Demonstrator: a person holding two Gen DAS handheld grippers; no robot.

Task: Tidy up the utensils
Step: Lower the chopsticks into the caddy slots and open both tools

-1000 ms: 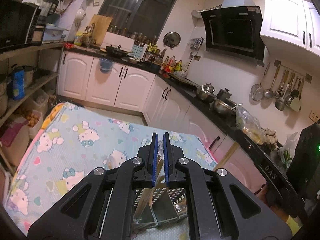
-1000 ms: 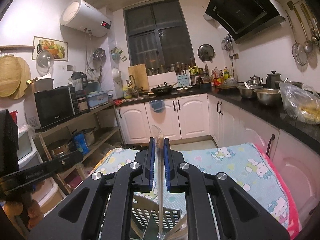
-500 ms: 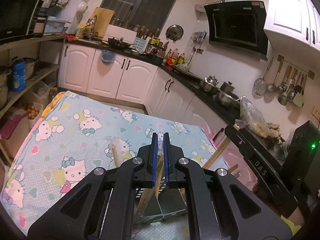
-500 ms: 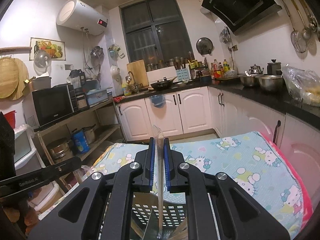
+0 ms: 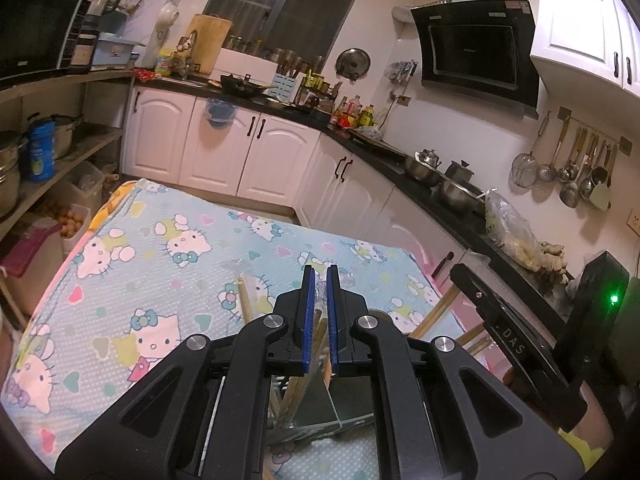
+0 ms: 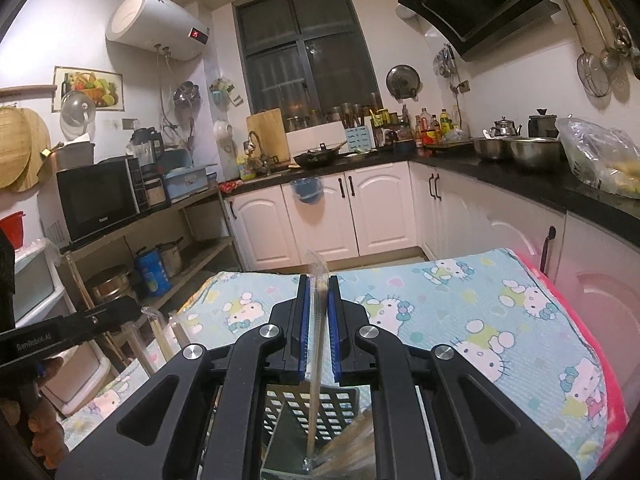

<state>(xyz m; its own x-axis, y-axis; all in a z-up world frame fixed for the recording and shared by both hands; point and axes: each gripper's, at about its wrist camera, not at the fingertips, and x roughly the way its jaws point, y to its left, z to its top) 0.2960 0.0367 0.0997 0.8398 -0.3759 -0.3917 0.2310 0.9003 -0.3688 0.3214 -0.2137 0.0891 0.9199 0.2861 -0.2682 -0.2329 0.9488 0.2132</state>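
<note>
Desk cloth [image 5: 168,280]: pale blue, white dotted, printed with white cartoon cats, hearts in pink, green, yellow; pink edge. Left tool [image 5: 319,300]: black body, blue pads. Right tool [image 6: 318,312]: same black and blue. Slotted holder [image 6: 316,408]: black. Chopsticks [image 5: 308,360]: tan wood. Cabinets [image 5: 224,152]: white, dark handles. Countertop [image 6: 540,188]: black.
</note>
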